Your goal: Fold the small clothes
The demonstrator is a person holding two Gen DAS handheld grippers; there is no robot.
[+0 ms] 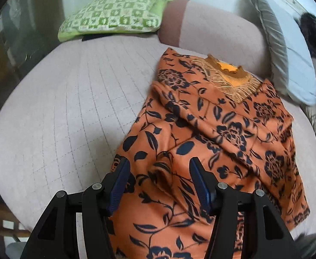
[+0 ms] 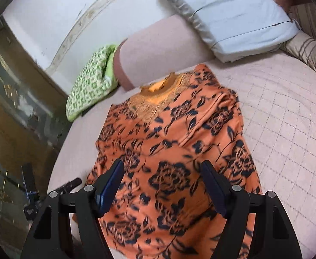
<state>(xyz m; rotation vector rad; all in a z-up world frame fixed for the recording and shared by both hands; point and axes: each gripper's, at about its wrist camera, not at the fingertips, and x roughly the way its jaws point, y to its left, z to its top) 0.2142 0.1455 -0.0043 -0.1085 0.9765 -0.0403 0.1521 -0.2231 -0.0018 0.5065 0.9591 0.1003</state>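
Note:
An orange garment (image 1: 222,129) with dark blue flowers lies on the bed, its gold-trimmed neckline (image 1: 229,73) toward the pillows. One side of it is folded over the body in loose ridges. My left gripper (image 1: 159,161) hovers above the garment's lower part, open, and no cloth is pinched between its pads. In the right wrist view the same garment (image 2: 168,151) fills the middle, with a sleeve (image 2: 212,112) folded inward. My right gripper (image 2: 162,164) is wide open over the flower print and holds nothing.
The garment rests on a pink quilted bed cover (image 1: 71,108). At the head of the bed are a green checked pillow (image 1: 114,10), a pink bolster (image 1: 212,30) and a pale blue pillow (image 1: 287,64). A glass-fronted cabinet (image 2: 17,108) stands beside the bed.

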